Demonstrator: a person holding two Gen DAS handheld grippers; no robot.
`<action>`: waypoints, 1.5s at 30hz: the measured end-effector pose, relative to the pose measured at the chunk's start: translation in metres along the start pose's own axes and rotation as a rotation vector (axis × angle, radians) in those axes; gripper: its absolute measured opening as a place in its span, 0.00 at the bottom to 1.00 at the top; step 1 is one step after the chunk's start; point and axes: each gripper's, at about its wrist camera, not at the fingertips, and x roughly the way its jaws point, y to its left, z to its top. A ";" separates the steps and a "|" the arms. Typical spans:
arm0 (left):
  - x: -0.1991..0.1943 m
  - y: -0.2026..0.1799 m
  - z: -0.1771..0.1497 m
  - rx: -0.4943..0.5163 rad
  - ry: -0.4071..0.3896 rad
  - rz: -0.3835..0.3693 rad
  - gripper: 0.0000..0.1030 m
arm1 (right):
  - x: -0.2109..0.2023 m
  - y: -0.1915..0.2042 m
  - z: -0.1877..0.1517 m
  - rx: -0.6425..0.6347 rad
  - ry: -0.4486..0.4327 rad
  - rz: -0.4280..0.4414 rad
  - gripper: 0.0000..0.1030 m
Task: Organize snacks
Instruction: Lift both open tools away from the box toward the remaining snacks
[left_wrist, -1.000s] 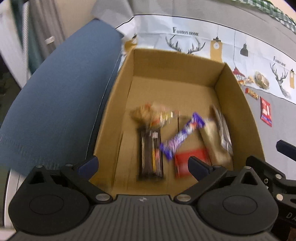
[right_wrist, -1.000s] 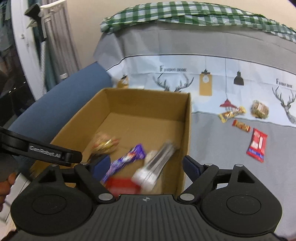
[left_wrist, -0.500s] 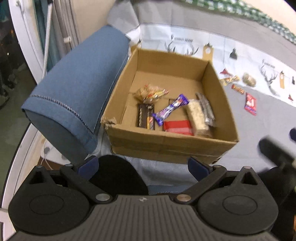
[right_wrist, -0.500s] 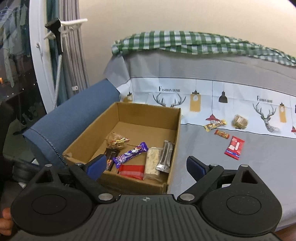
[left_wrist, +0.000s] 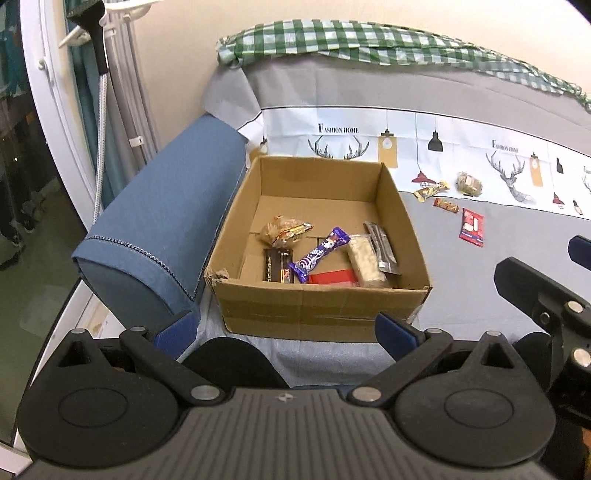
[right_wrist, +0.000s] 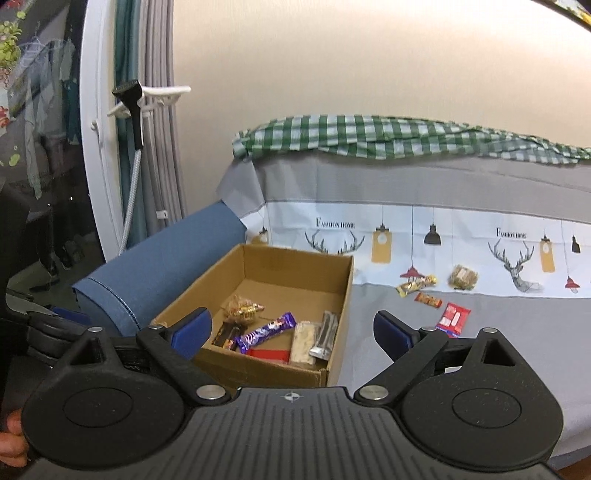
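Observation:
An open cardboard box (left_wrist: 321, 310) (right_wrist: 334, 295) stands on the grey sofa cover and holds several snacks, among them a purple bar (left_wrist: 319, 254) (right_wrist: 266, 330), a red packet (left_wrist: 332, 277) and a pale bar (left_wrist: 365, 260). Several snacks lie loose on the cover to its right: a red packet (left_wrist: 471, 230) (right_wrist: 453, 319), a small orange bar (left_wrist: 446, 205), a gold-wrapped one (left_wrist: 430, 190) and a round brown one (left_wrist: 469, 183). My left gripper (left_wrist: 284, 332) is open and empty, well back from the box. My right gripper (right_wrist: 291, 330) is open and empty, also back.
A blue sofa arm (left_wrist: 159, 229) runs along the box's left side. A green checked cloth (right_wrist: 388, 138) lies on the sofa back. A curtain and a white door frame (right_wrist: 99, 147) stand at the left. The right gripper's body (left_wrist: 546, 295) shows at the left view's right edge.
Both grippers have pulled back and up from over the box, so the whole box and sofa now show. Both stay open and empty.

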 end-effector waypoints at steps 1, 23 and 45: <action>-0.002 0.000 0.000 0.003 -0.006 -0.001 1.00 | -0.003 0.000 0.000 -0.002 -0.007 0.001 0.92; 0.000 -0.001 -0.002 0.019 0.002 -0.015 1.00 | -0.005 -0.001 -0.001 0.019 -0.012 0.002 0.94; 0.035 -0.005 0.008 0.029 0.080 -0.016 1.00 | 0.028 -0.010 -0.008 0.040 0.087 0.020 0.99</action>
